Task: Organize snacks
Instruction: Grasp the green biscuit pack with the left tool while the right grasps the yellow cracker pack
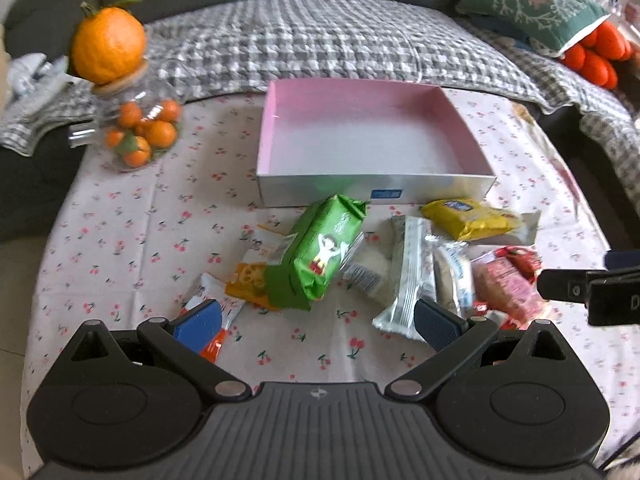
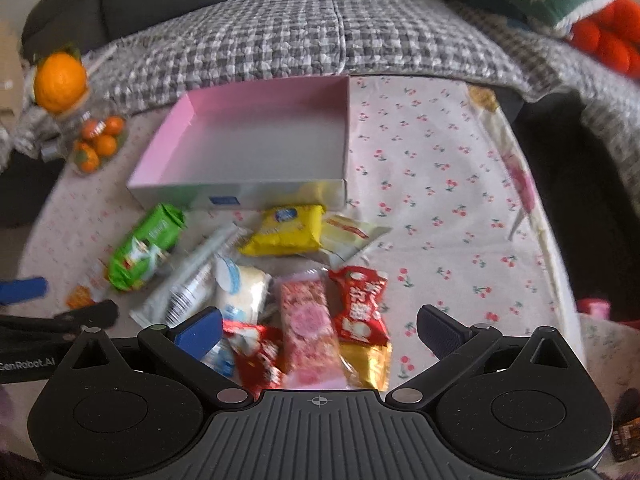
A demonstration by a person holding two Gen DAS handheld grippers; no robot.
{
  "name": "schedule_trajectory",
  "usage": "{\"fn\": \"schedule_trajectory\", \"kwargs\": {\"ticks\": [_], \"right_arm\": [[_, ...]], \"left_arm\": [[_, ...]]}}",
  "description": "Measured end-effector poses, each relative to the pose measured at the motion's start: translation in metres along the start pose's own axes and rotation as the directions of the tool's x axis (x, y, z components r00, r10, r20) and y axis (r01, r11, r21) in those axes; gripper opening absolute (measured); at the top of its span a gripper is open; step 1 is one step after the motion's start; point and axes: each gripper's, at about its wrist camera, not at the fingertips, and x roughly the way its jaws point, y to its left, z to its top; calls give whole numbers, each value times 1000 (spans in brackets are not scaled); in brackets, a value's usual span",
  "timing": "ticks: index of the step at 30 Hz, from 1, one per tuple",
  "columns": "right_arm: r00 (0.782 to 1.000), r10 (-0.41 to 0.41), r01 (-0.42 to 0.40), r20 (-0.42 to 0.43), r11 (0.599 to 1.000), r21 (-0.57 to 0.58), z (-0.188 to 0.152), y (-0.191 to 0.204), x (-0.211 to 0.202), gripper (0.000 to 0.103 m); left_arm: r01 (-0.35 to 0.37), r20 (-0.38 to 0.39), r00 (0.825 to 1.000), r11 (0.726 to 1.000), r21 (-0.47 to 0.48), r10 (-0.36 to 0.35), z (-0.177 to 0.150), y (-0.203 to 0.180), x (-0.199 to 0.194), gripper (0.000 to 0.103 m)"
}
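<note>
An empty box with pink inner walls (image 1: 372,100) (image 2: 256,100) sits at the back of the table. Several snack packets lie in front of it: a green pack (image 1: 320,250) (image 2: 144,246), a yellow pack (image 1: 472,218) (image 2: 286,230), a silver wrapper (image 1: 408,272) (image 2: 188,280), a pink bar (image 1: 508,284) (image 2: 310,320), a red packet (image 2: 360,304) and an orange packet (image 1: 250,276). My left gripper (image 1: 318,324) is open and empty, just short of the green pack. My right gripper (image 2: 318,330) is open over the pink bar and red packet, holding nothing.
A glass jar of small oranges (image 1: 140,128) (image 2: 94,144) with a large orange on its lid (image 1: 108,44) stands at the back left. A checked blanket (image 1: 320,36) and a green cushion (image 1: 536,8) lie behind the table on the sofa. The tablecloth (image 2: 440,184) has a cherry print.
</note>
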Motion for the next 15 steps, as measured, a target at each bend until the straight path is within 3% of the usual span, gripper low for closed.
{"fn": "schedule_trajectory", "kwargs": {"ticks": [5,10,12,15], "right_arm": [[999,32,-31,-44,999,30,19,-7,7,103],[990,136,-132,-35,987,94,28,-17,27,103],[987,156,-152,-26,982,112,29,-20,38,103],[983,180,-175,-25,975,136,36,-23,51,103]], "left_arm": [[38,17,999,999,-31,-37,17,12,3,102],[71,30,997,997,-41,-70,25,20,22,95],[134,20,991,989,-57,-133,25,26,35,72],[210,-19,977,977,-49,-211,28,26,54,61]]}}
